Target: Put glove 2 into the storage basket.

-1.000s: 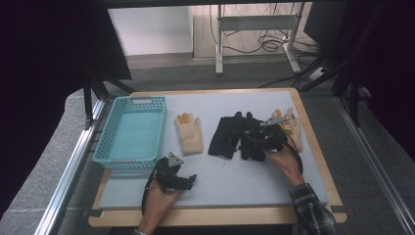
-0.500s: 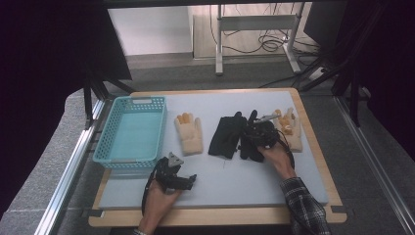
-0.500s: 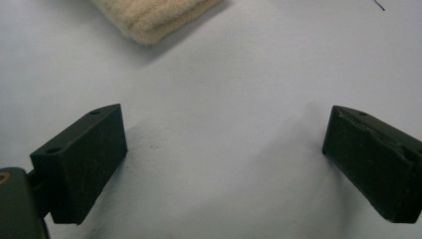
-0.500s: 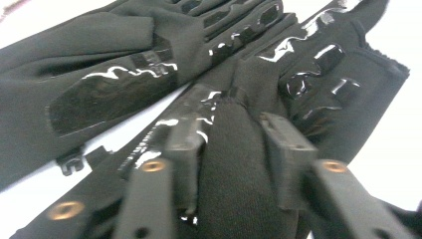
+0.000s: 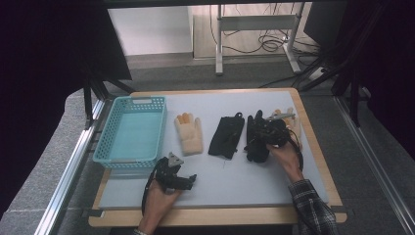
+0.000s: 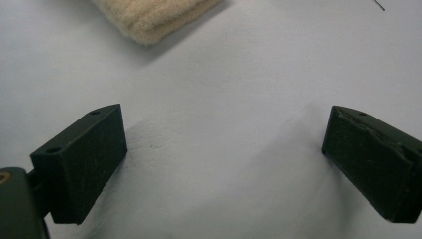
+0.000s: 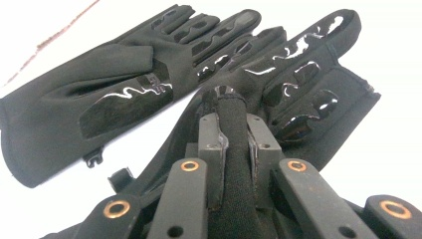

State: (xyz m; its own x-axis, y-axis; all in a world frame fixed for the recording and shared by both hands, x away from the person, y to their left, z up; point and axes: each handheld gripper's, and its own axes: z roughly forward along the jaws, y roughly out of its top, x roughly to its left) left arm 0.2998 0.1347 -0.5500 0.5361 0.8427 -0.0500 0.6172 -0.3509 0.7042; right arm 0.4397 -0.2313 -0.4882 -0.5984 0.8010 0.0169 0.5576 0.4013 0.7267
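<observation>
Black glove [image 7: 298,94], the right one of the black pair, lies right of centre in the high view, and the right gripper [image 7: 233,144] has just been closing on a fold of it; the pads now pinch that fabric. Second black glove [image 5: 226,136] lies flat just left of it. Left gripper [image 5: 177,177] rests at lower left, jaws wide apart over bare table [image 6: 224,74]. Tan glove [image 5: 189,134] lies beside the basket [image 5: 128,161]; another, probably its mate [image 5: 292,120], peeks out behind the right gripper.
</observation>
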